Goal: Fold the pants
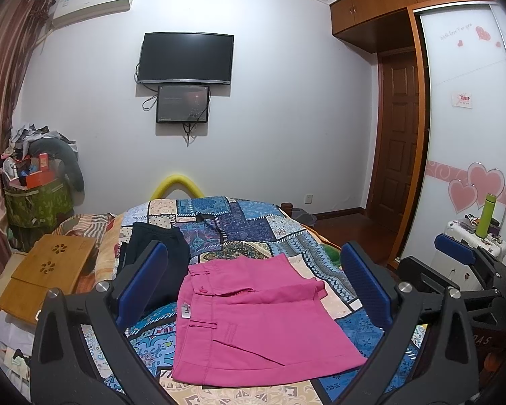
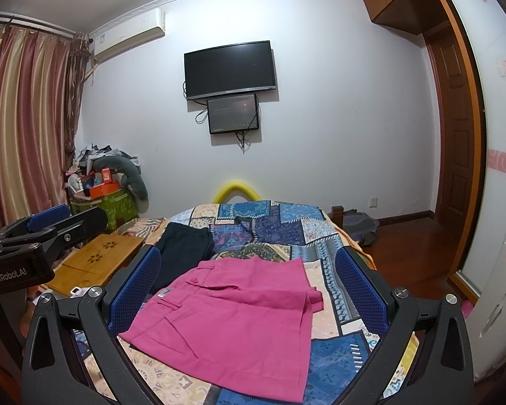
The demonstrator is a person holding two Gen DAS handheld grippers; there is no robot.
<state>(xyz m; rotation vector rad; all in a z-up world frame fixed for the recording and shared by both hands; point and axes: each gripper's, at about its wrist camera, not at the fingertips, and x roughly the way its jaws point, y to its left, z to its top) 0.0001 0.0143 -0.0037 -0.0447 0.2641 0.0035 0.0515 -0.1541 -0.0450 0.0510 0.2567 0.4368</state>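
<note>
We are hovering both grippers, left gripper (image 1: 253, 290) and right gripper (image 2: 248, 290), spread wide and empty, over the near edge of the folded pink pants (image 1: 253, 320) lying on the patchwork bedspread (image 1: 253, 222), waistband toward the left.

Left gripper (image 1: 253, 287) is up and level, its two blue-padded fingers (image 1: 148, 276) spread wide, nothing between them. Right gripper (image 2: 248, 290) matches it: fingers (image 2: 136, 287) wide apart, nothing pinched. In the left wrist view the right gripper sits off to the right side; in the right wrist view the left one sits off to the left, fingers pointing forward.
</note>
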